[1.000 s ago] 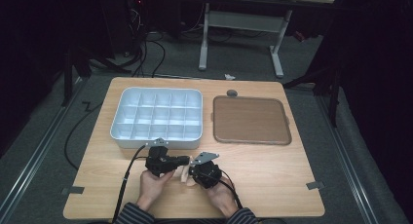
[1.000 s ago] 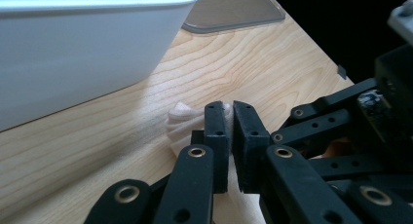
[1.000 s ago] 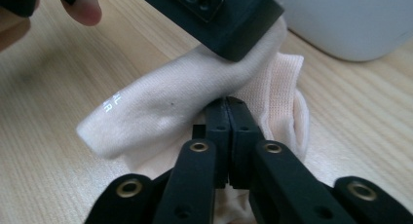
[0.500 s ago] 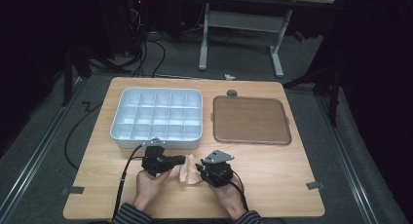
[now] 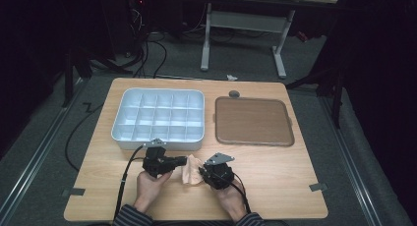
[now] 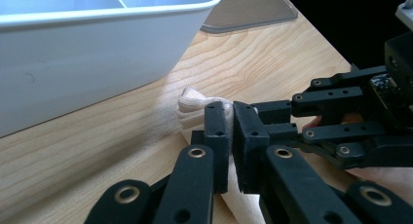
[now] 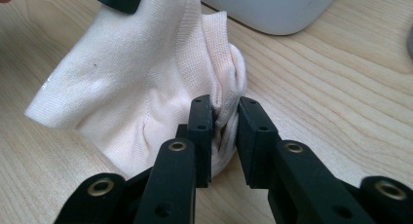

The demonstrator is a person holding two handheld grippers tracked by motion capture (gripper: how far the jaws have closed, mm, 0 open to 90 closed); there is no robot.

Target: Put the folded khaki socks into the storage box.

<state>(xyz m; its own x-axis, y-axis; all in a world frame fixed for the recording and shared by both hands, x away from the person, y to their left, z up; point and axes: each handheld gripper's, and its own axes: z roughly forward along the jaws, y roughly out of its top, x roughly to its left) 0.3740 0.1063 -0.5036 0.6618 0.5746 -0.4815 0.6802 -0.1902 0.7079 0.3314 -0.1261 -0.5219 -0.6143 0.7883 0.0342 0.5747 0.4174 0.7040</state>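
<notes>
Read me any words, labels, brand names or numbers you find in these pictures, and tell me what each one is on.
There is no readable text.
The divided white tray, the brown mat, the wooden table and the pale cloth are plain.
The left gripper and right gripper bear only screws and rivets, no lettering.
</notes>
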